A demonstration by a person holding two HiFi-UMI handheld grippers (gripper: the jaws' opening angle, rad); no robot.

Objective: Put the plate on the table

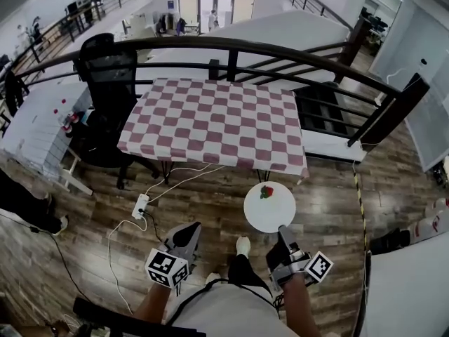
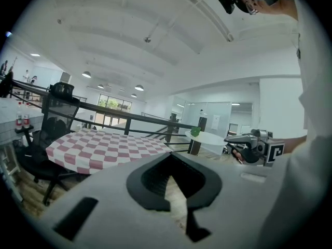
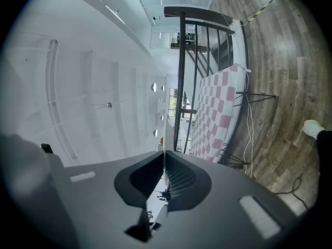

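Head view looks down; all three views share the table (image 1: 210, 118).

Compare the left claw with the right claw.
The right claw is clamped on the rim of the white plate; the left claw is shut on nothing. The right claw is rolled onto its side, the left claw sits upright. Both point toward the checked table, short of it.

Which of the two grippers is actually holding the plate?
The right gripper: its jaws pinch the near rim of the white plate. The left gripper holds nothing.
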